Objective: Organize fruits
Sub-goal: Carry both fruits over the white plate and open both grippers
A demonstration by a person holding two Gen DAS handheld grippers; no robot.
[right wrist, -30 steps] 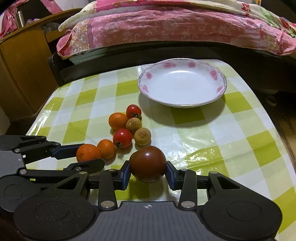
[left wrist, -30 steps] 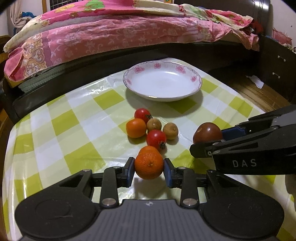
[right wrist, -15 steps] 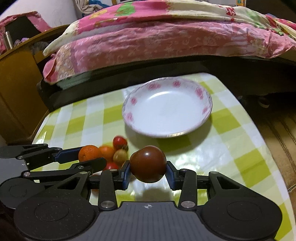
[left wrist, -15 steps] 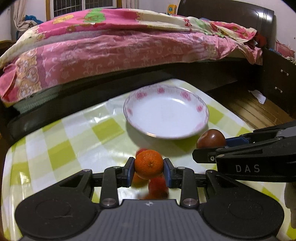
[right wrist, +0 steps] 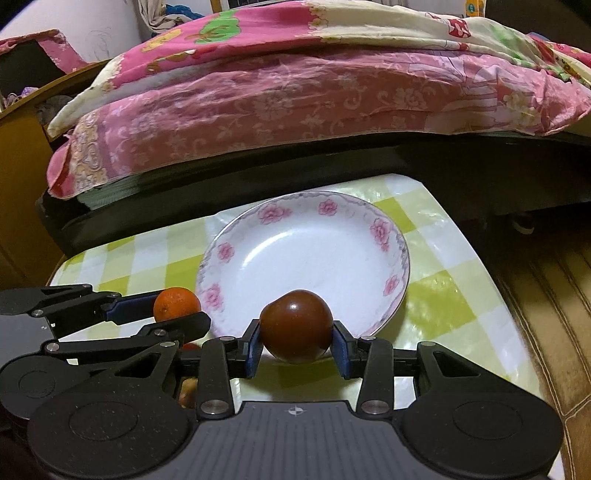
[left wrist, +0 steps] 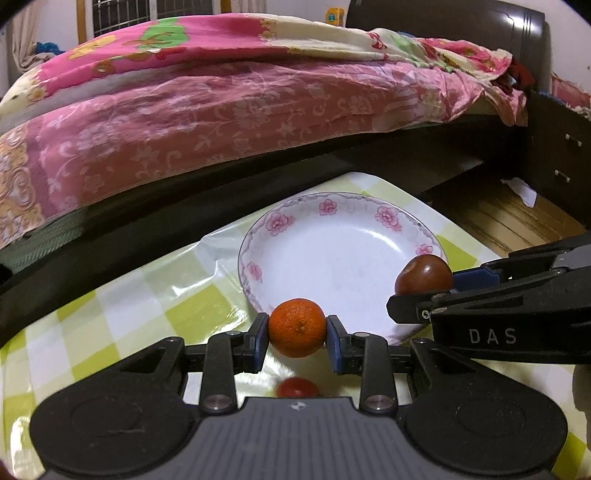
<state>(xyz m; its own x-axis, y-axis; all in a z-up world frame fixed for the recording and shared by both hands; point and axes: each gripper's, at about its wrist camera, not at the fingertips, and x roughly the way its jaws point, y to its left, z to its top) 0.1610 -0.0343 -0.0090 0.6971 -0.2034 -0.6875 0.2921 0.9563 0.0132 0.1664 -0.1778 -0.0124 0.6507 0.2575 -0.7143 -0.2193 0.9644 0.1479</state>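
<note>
Below my left gripper a red fruit is blurred and half hidden behind the gripper body; I cannot tell what kind. In my right view, the fruits left on the table show only as slivers between the two grippers. The plate's near rim is covered by the dark tomato I hold.

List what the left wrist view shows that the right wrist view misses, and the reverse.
Left wrist only: a window, a dark headboard, drawers, and a red fruit lying on the cloth below the jaws.

Right wrist only: a wooden cabinet at the left, and the table's right edge.

Both: the empty plate, the bed, the left gripper shut on the orange, and the right gripper shut on the dark tomato.
</note>
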